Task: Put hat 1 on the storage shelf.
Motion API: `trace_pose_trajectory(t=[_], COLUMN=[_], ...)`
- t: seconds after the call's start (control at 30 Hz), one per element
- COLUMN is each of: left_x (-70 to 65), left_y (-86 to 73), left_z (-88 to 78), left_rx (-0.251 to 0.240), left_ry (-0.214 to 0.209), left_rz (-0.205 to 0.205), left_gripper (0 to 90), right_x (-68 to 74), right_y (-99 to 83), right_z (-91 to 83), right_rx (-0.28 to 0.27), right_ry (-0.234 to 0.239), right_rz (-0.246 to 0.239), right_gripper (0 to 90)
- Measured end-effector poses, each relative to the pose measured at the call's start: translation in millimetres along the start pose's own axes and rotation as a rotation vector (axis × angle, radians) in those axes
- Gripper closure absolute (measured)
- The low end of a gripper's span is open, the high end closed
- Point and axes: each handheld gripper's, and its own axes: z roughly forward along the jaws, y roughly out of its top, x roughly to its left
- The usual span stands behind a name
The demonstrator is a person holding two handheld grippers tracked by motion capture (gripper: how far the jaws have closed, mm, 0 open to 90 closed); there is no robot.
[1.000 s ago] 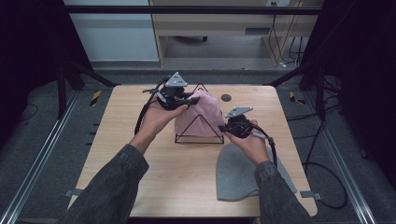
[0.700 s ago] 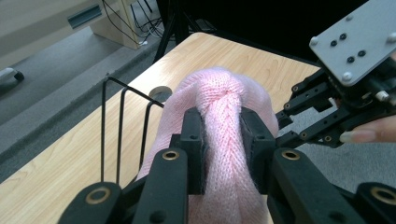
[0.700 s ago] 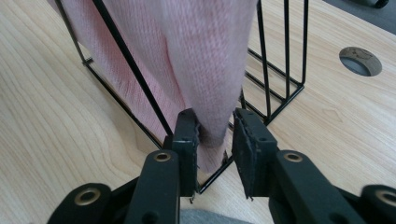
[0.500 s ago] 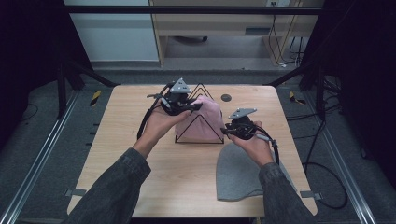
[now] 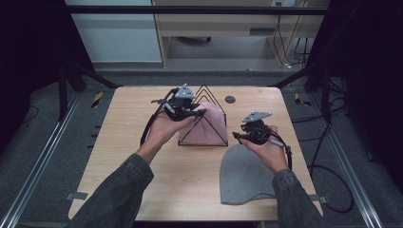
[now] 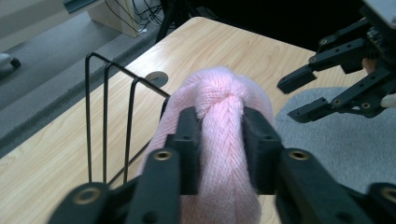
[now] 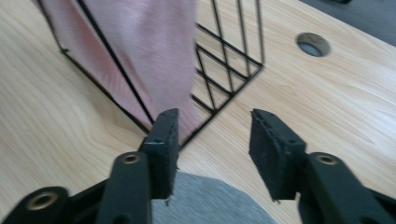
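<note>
A pink knit hat (image 5: 204, 128) is draped over a black wire rack (image 5: 205, 90) at the table's middle. My left gripper (image 5: 197, 113) sits on the hat's top. In the left gripper view its jaws (image 6: 222, 140) have just been opening, and the pads still pinch a ridge of the pink hat (image 6: 224, 93). My right gripper (image 5: 236, 137) hovers to the right of the rack, above the edge of a grey hat (image 5: 244, 173). Its jaws (image 7: 212, 140) have just been opening and stand open with nothing between them. The pink hat (image 7: 154, 46) and the rack (image 7: 224, 100) lie just ahead.
A round cable hole (image 5: 230, 99) sits in the tabletop behind the rack. The grey hat lies flat at the front right, near the table's front edge. Bare wood lies to the left of the rack. Metal rails and cables run along the floor on both sides.
The right gripper let go of the pink hat, opened and drew back to the right. The hat now hangs lower over the rack's front. The left gripper stayed on the hat's top.
</note>
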Motion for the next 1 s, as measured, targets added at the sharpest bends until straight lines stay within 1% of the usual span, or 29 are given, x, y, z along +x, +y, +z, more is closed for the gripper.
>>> trace_pose_trajectory(t=[0.03, 0.1, 0.17, 0.2, 0.23, 0.3, 0.33, 0.37, 0.43, 0.5, 0.57, 0.6, 0.63, 0.73, 0.8, 0.87, 0.93, 1.0], left_x=[0.2, 0.7, -0.4, -1.2, -2.1, -5.0, -7.0, -8.0, -10.8, -13.7, -16.0, -17.3, -18.4, -21.0, -22.4, -22.9, -23.0, -22.6], left_y=[-0.8, -1.7, -1.3, -1.2, -1.4, -3.8, -6.8, -8.9, -15.2, -23.6, -30.7, -36.3, -41.1, -56.4, -68.7, -79.4, -89.1, -94.6], left_z=[-1.6, -6.2, -11.2, -14.6, -16.5, -21.6, -24.8, -26.5, -31.0, -36.6, -41.2, -44.7, -47.4, -55.9, -62.0, -67.5, -72.4, -75.3], left_rx=[-0.008, -0.038, -0.052, -0.054, -0.055, -0.045, -0.04, -0.037, -0.024, -0.014, -0.01, -0.002, 0.006, 0.022, 0.02, 0.025, 0.035, 0.044], left_ry=[0.004, -0.008, -0.004, -0.01, -0.013, -0.019, -0.021, -0.024, -0.035, -0.039, -0.035, -0.036, -0.039, -0.037, -0.029, -0.032, -0.029, -0.023], left_rz=[-0.006, -0.014, -0.02, -0.026, -0.03, -0.028, -0.031, -0.035, -0.041, -0.049, -0.053, -0.05, -0.057, -0.059, -0.077, -0.089, -0.094, -0.091], left_gripper=[59.4, 53.3, 45.2, 42.0, 38.5, 32.9, 28.0, 28.0, 22.6, 18.9, 16.1, 14.7, 13.5, 11.8, 11.8, 11.8, 11.8, 11.8], right_x=[-1.6, -5.8, -11.2, -14.2, -18.3, -23.5, -30.5, -30.5, -35.7, -40.0, -44.3, -45.4, -47.4, -53.0, -57.2, -61.3, -63.9, -66.1], right_y=[-1.1, -4.5, -8.0, -10.0, -12.6, -17.1, -24.4, -24.4, -30.3, -37.1, -44.8, -47.3, -51.1, -60.0, -65.2, -70.7, -74.9, -77.7], right_z=[-1.4, -4.8, -8.6, -9.8, -10.7, -11.9, -12.2, -12.2, -11.1, -9.1, -6.6, -5.4, -4.1, 0.1, 1.6, 2.8, 3.7, 3.4], right_rx=[0.003, 0.009, 0.018, 0.022, 0.042, 0.064, 0.089, 0.089, 0.11, 0.138, 0.159, 0.167, 0.188, 0.216, 0.227, 0.235, 0.243, 0.251], right_ry=[-0.009, -0.029, -0.052, -0.058, -0.065, -0.074, -0.066, -0.066, -0.058, -0.056, -0.051, -0.052, -0.049, -0.048, -0.051, -0.052, -0.058, -0.058], right_rz=[-0.001, 0.007, 0.021, 0.031, 0.04, 0.053, 0.077, 0.077, 0.096, 0.111, 0.124, 0.13, 0.141, 0.157, 0.17, 0.181, 0.189, 0.2], right_gripper=[47.4, 44.2, 41.1, 39.5, 37.0, 34.2, 31.0, 31.0, 30.8, 32.9, 35.5, 35.8, 36.0, 35.0, 35.6, 36.8, 38.5, 39.8])
